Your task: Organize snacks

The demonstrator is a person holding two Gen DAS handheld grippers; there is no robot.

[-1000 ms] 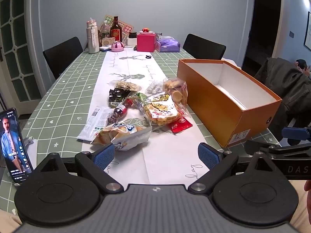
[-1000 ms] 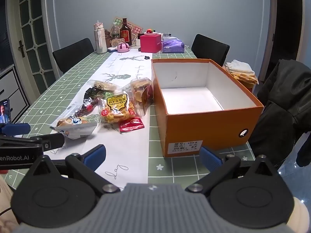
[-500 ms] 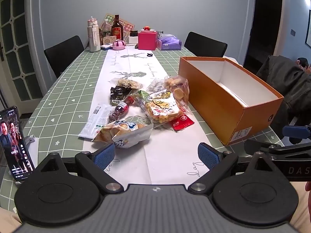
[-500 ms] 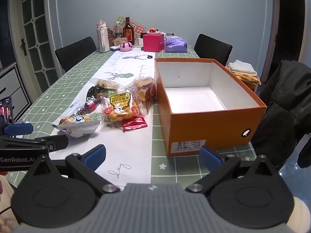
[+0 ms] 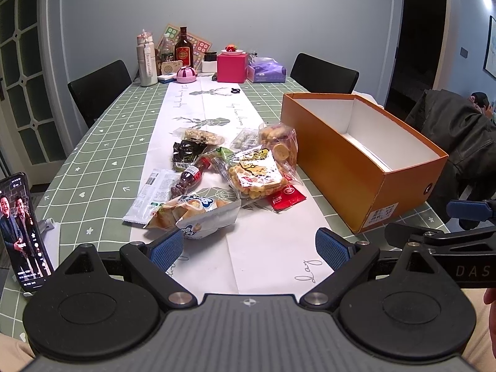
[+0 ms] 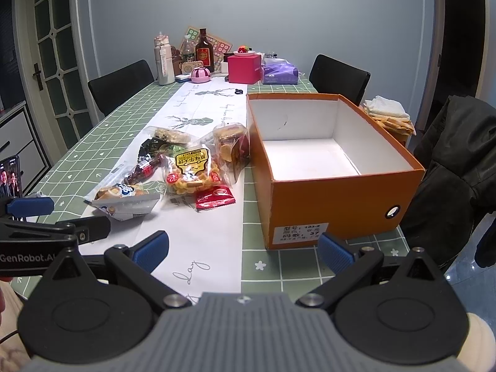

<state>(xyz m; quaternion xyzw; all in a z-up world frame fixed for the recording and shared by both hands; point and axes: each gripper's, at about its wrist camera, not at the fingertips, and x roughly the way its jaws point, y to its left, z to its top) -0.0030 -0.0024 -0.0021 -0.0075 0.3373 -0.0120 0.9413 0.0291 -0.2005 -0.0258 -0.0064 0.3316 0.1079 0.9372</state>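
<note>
Left gripper [image 5: 248, 248] hangs over the desk [image 5: 93, 167], jaws wide apart, empty — right gripper [image 6: 243, 249] likewise. Just ahead of the left lies the bread packet [image 5: 198, 214], first of the snack pile beside the empty orange box [image 6: 325, 198]. It looks light, soft, crinkly — best pinched at the sealed edge.

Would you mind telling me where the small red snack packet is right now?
The small red snack packet lies flat on the white table runner, left of the orange box in the right wrist view, just in front of the yellow-labelled snack bag.
</note>
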